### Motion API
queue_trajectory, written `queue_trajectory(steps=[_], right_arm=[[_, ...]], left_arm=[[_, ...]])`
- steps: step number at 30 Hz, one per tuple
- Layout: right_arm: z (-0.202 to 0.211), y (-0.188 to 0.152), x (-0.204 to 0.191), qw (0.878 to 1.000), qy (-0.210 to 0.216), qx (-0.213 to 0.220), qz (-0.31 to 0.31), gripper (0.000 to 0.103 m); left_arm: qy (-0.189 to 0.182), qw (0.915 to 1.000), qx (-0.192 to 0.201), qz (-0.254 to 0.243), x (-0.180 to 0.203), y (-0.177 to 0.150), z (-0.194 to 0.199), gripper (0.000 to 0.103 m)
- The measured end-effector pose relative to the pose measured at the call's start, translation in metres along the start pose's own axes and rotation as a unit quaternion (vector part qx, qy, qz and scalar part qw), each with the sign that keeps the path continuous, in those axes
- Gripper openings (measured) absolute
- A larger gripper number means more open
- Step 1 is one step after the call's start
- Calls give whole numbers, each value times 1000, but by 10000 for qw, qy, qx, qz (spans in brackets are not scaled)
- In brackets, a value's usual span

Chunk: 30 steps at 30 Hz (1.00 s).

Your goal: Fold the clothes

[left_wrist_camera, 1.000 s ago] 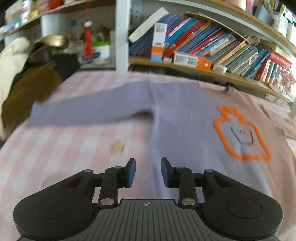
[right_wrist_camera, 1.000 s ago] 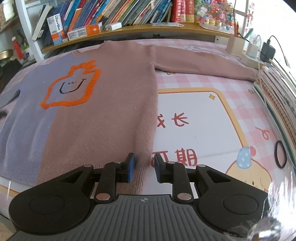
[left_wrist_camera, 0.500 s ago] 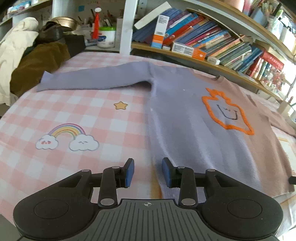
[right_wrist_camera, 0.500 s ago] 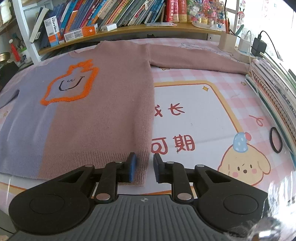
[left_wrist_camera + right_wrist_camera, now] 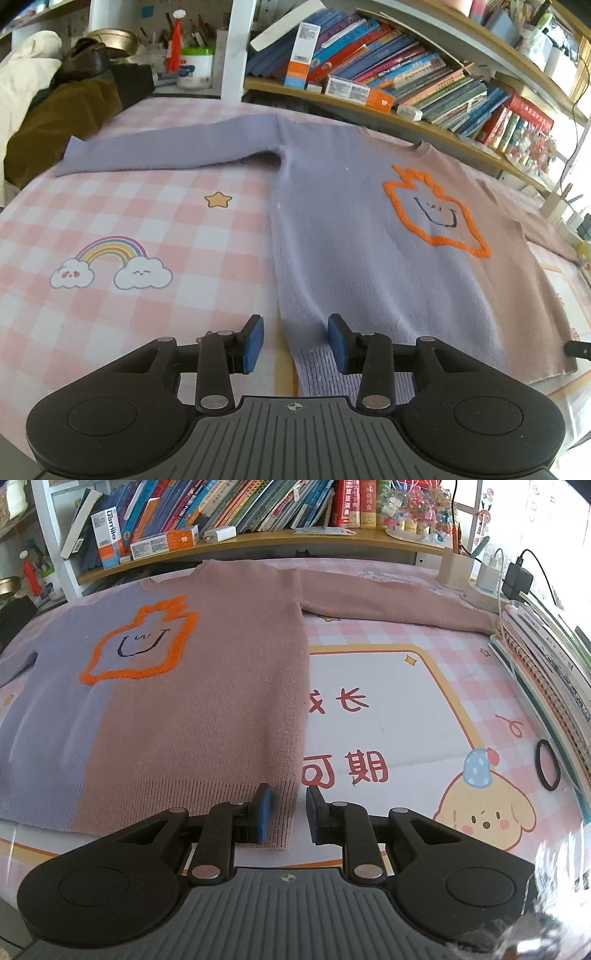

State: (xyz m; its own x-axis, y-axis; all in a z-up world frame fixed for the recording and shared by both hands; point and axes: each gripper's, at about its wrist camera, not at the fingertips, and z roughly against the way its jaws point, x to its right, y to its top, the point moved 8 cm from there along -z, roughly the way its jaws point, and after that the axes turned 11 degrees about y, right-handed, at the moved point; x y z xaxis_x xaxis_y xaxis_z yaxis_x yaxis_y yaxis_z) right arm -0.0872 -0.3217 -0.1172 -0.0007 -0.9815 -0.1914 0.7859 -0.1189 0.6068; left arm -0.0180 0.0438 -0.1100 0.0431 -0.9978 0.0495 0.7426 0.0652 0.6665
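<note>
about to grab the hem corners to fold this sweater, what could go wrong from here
1. The left tool, jaws opening, straddles the sweater's lilac side edge; it may pinch the checked cloth underneath too.
2. The right tool sits at the pink corner's very edge, so the knit might slip out.
3. Both sleeves lie spread and could drag.

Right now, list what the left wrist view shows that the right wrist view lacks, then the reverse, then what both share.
Only the left wrist view: the left gripper, jaws opening over the sweater's lilac hem corner, the lilac sleeve, the rainbow print.
Only the right wrist view: the right gripper, pads straddling the pink hem corner without pressing, the pink sleeve, the black hair tie.
Both: the sweater flat on the checked cloth, its orange face motif.
</note>
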Motion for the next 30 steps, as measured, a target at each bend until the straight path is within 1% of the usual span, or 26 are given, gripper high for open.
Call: queue_trajectory(steps=[1,2,3,4,5,6,8,11,15,24,27,28,29,30], right_arm=[[0,0,0,10000,9,-3,9,19],[0,0,-1,10000,32,-5,21,17],[0,0,-1,10000,63,-6,36,14],[-1,0,-2,9999,94,-7,50,13],[-1,0,-3,9999,103,-4,72,12],[-1,1,-4,9999,97,0,98,12],[-2,1,-5,9999,90,10,134,11],[-4,2,-6,9999,103,19,126,9],[-6,3,-11,9997,150,13,175,9],[-5,3,-9,9998,148,78,101,9],[-5,2,-10,9998,105,88,117,9],[-5,2,-10,9999,90,86,118,9],[-5,2,-10,9999,67,85,113,12],[-4,2,-10,9999,31,95,103,21]], left_arm=[[0,10000,-1,27,0,0,0,36],[4,10000,-3,48,0,0,0,31],[15,10000,-7,57,-1,0,-1,25],[-9,10000,-25,71,0,0,-1,6],[-35,9999,-36,92,0,-1,-1,5],[-46,9999,-32,88,0,-1,-1,4],[44,9999,61,-97,3,-2,1,3],[190,9996,152,-127,-1,1,1,3],[256,9995,150,-104,-7,5,-3,3],[195,9996,106,-169,-5,4,-3,5],[171,9997,103,-154,-6,3,-3,7],[171,9997,107,-152,-7,3,-3,10],[181,9996,113,-160,-7,3,-3,10],[184,9996,125,-167,-7,3,-2,11]])
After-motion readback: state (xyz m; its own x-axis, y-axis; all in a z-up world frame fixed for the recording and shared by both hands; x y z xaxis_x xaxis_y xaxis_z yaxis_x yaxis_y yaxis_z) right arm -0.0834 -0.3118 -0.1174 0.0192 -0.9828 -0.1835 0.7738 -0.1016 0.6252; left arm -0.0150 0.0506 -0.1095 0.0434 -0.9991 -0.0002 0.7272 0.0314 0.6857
